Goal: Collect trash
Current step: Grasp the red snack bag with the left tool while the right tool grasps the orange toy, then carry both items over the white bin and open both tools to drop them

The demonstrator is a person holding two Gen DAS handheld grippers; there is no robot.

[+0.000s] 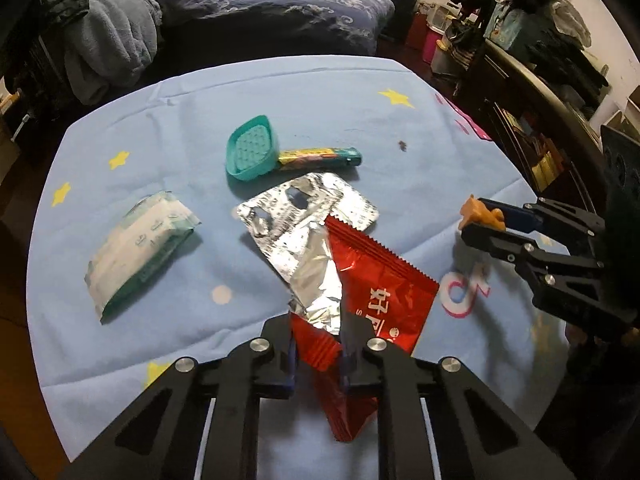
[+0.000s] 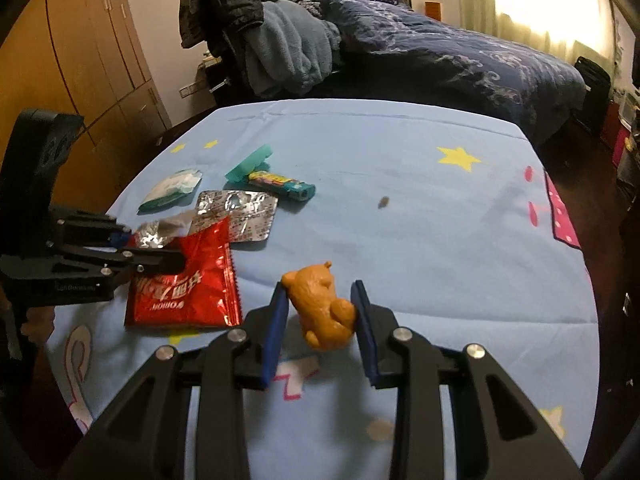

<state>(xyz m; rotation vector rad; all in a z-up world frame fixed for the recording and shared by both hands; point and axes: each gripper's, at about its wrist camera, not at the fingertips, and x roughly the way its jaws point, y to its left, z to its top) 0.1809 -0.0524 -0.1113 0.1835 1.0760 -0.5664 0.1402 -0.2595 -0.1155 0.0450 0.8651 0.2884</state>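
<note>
A torn red snack wrapper (image 1: pixel 372 276) with a silver inside hangs between the blue pads of my left gripper (image 1: pixel 318 344), which is shut on it just above the blue cloth. From the right wrist view the same red wrapper (image 2: pixel 184 284) shows at the left gripper (image 2: pixel 160 250). My right gripper (image 2: pixel 320 312) is shut on a small orange bear figure (image 2: pixel 320 308), pinched at both sides. That orange figure (image 1: pixel 478 212) sticks out of the right gripper (image 1: pixel 482 220) at the right. A silver blister sheet (image 1: pixel 308 204) lies flat behind the wrapper.
On the blue star-printed cloth (image 1: pixel 240 92) lie a tissue pack (image 1: pixel 140 240), a teal soap dish (image 1: pixel 252 148), a colourful tube (image 1: pixel 320 158) and a small dark crumb (image 1: pixel 401 145). A bed with dark bedding (image 2: pixel 440 52) stands behind; cluttered shelves (image 1: pixel 540 140) are at the right.
</note>
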